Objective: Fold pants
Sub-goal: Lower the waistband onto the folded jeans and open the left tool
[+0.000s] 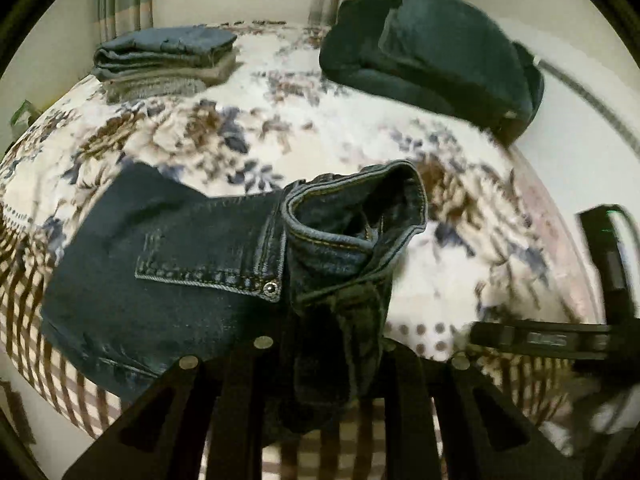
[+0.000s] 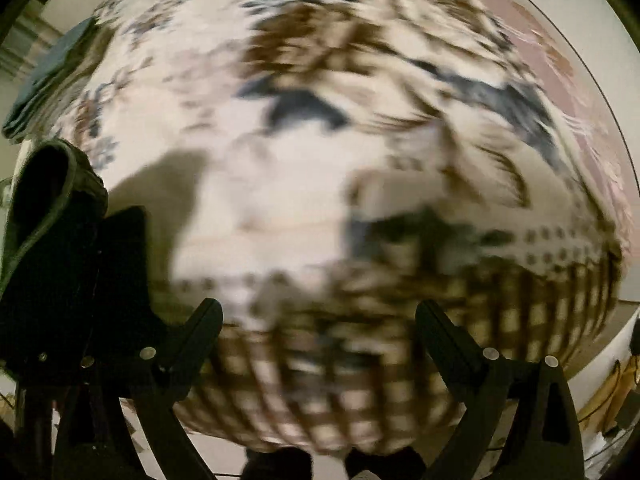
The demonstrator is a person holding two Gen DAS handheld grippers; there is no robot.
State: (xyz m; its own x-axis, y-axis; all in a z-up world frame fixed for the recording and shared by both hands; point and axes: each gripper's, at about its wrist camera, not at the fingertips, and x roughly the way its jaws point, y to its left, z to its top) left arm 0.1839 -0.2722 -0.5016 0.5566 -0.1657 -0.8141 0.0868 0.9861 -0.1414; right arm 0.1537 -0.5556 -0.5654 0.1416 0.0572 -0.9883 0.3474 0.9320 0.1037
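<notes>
1. Gripping dark blue jeans [image 1: 192, 264] by the bunched waistband, the left gripper [image 1: 324, 364] has its jaws nearly closed on the denim, which rises up between the fingers.
2. From there the jeans spread flat toward the left, rivet pocket up, over the near checked edge of the floral bedspread [image 1: 320, 128].
3. Wide-jawed with nothing between the fingers, the right gripper [image 2: 320, 320] points down at the blurred bedspread near its checked edge.
4. Folded jeans [image 1: 168, 50] top a stack at the far left corner; a dark garment pile [image 1: 436, 56] sits at the far right.
</notes>
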